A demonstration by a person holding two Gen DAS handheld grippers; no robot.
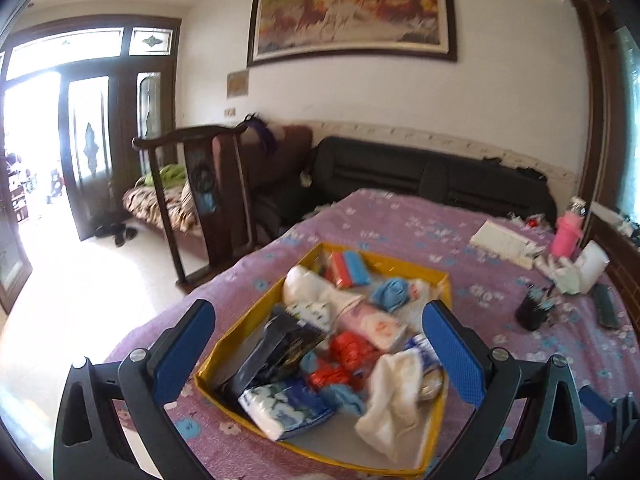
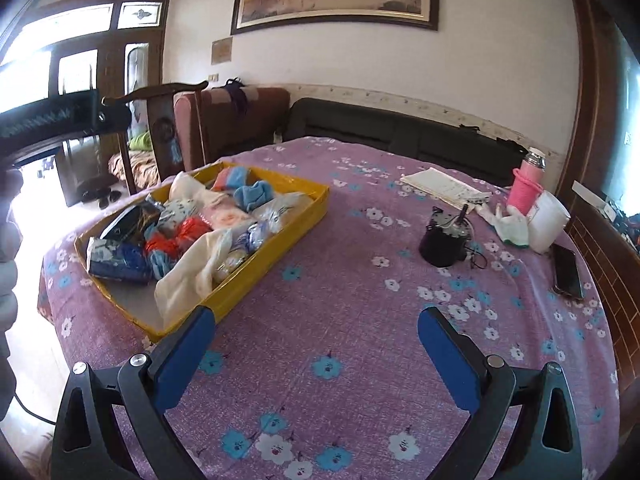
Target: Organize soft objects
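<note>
The left tool (image 1: 320, 344) hangs released, blue pads spread wide, directly over the yellow tray (image 1: 400, 264), which sits toward the left edge of the tabletop (image 2: 340, 320) under a purple flowered cloth. The tray is heaped with soft things: a cream cloth (image 1: 396, 396) draped at its near right corner, a blue-and-white tissue pack (image 1: 284, 404) at the near left corner, red plastic bags (image 1: 348, 356) in the middle, a blue cloth (image 1: 394, 294) toward the far side, and a black pouch (image 1: 276, 348) against the left wall. Nothing lies between the pads.

The right tool (image 2: 316, 352) is likewise released and empty, over bare cloth just right of the tray's near corner. Ahead of it the cloth stays open up to a black cup (image 2: 442, 240). Along the right edge crowd a phone (image 2: 567, 270), a white cup (image 2: 548, 222), a pink bottle (image 2: 524, 190) and a notebook (image 2: 444, 188). A wooden chair (image 1: 200, 200) stands beyond the left edge.
</note>
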